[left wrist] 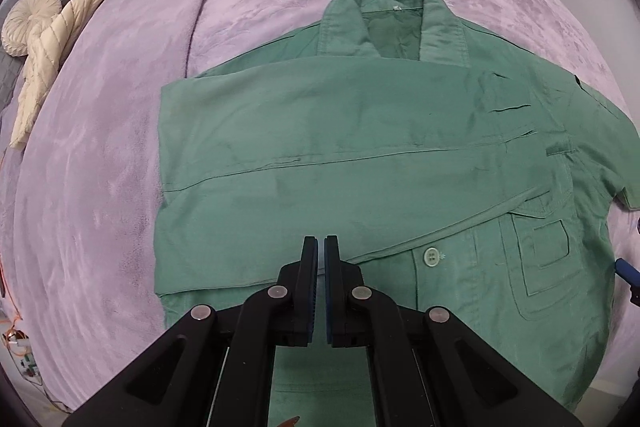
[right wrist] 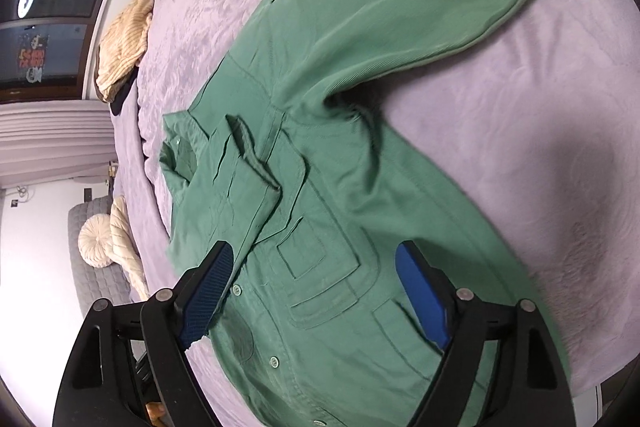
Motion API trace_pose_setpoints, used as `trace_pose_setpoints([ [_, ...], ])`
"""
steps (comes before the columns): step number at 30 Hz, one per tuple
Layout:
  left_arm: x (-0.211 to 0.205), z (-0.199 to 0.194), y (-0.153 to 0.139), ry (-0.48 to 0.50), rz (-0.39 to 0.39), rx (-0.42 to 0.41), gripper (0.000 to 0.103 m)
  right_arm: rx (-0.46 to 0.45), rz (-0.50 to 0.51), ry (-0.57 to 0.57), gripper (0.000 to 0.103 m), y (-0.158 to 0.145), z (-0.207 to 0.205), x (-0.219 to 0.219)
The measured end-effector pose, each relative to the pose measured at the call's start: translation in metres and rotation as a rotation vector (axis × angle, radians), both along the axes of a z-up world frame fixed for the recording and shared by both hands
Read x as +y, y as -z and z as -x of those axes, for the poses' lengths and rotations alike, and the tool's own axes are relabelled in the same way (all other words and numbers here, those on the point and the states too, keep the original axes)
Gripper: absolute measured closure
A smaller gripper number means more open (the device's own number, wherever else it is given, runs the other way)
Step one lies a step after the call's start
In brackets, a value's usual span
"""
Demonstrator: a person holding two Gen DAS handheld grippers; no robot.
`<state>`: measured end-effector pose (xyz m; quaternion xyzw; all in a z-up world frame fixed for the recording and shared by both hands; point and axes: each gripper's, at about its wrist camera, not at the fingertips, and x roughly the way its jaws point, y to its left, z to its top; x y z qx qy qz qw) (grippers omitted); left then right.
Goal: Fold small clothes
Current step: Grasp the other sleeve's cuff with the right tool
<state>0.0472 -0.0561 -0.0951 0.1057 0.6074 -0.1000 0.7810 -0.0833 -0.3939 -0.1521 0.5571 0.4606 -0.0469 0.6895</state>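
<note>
green cotton button-up shirt flat on lilac plush bedspread, one sleeve folded across | left gripper closed, empty | right gripper spread wide, empty

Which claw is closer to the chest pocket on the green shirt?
Right. The right claw hangs open right over the chest pocket; the left claw, shut, sits beside it over the folded sleeve.

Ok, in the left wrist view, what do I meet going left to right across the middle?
Round cream cushion → cream quilted garment → lilac blanket → sleeve folded across the shirt → green shirt's chest pocket.
</note>
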Motion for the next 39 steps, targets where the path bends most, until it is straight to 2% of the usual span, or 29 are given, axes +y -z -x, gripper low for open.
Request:
trace_pose_setpoints([
  [1,-0.006,0.001,0.0,0.004,-0.004,0.005,0.085,0.0,-0.001,0.006,0.017,0.001,0.003,-0.005],
  [2,-0.012,0.002,0.002,0.008,-0.015,0.015,0.017,0.0,-0.002,0.012,0.016,0.002,0.005,-0.009],
  [3,-0.018,0.002,0.004,0.0,-0.044,0.025,0.005,0.001,-0.007,0.018,0.016,0.004,0.007,-0.013],
  [4,-0.024,0.002,0.005,0.005,-0.051,0.017,0.002,0.002,-0.01,0.024,0.016,0.005,0.009,-0.018],
  [7,-0.044,0.004,0.008,0.046,-0.027,0.013,0.002,-0.001,-0.01,0.041,0.015,0.007,0.015,-0.03],
  [11,-0.071,0.006,0.012,0.083,-0.034,0.011,0.002,-0.003,-0.012,0.067,0.003,0.011,0.021,-0.047],
  [17,-0.107,0.003,0.024,0.115,-0.049,0.028,0.002,-0.014,-0.014,0.125,0.003,0.017,0.033,-0.082],
  [24,-0.152,0.011,0.035,0.189,-0.063,0.051,0.002,-0.037,-0.006,0.282,0.003,0.028,0.057,-0.161],
  [27,-0.172,0.017,0.036,0.208,-0.027,0.084,0.002,-0.06,-0.023,0.348,0.003,0.035,0.064,-0.194],
  [34,-0.216,0.026,0.035,0.251,0.018,0.071,0.002,-0.136,-0.056,0.495,0.003,0.043,0.067,-0.259],
  [39,-0.242,0.027,0.037,0.246,0.05,0.066,0.002,-0.198,-0.102,0.571,0.003,0.05,0.069,-0.293],
])
